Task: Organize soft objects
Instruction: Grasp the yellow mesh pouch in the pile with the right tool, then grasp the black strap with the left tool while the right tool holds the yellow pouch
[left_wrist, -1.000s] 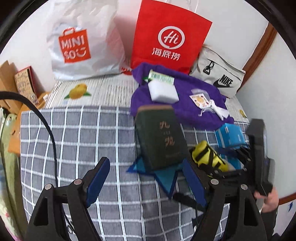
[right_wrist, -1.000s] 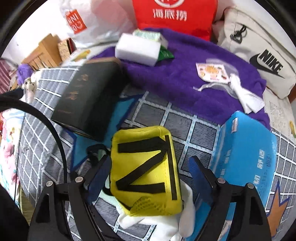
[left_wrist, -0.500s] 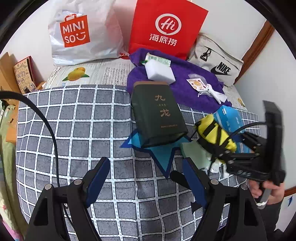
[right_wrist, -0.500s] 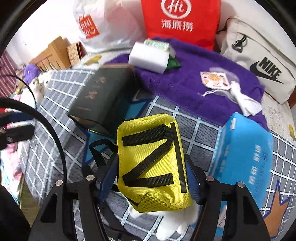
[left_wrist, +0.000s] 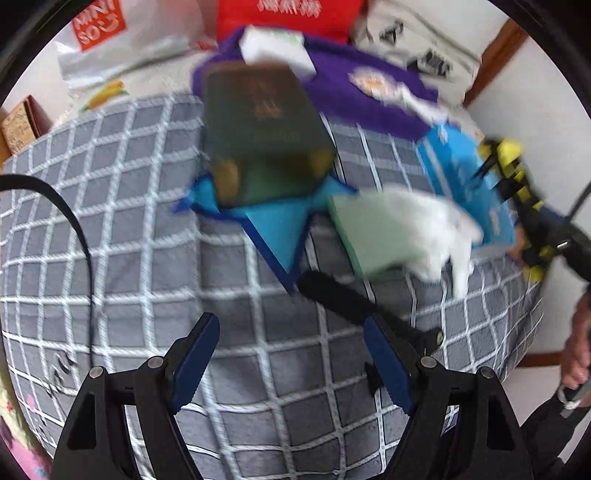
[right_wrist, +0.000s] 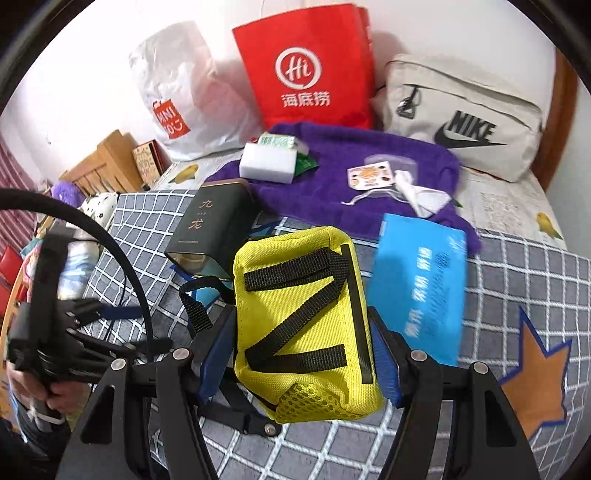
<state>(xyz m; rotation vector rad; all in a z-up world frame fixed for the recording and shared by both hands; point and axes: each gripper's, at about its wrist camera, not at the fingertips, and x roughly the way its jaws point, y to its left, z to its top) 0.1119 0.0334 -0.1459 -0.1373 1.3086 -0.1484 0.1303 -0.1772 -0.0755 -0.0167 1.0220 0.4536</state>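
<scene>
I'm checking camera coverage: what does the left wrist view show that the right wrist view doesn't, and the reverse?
Only the left wrist view: the pale green cloth and crumpled white cloth on the grey checked blanket.

Only the right wrist view: the orange star patch and wooden furniture.

Both: the dark green box, blue packet, purple fuzzy cloth, and yellow pouch clamped in the right hand-held gripper.

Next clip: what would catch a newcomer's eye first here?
The yellow pouch with black straps fills the foreground of the right wrist view, clamped in the right tongs above the grey checked blanket. Behind it a red paper bag stands against the wall. The left tongs hang open over the blanket, holding nothing.
</scene>
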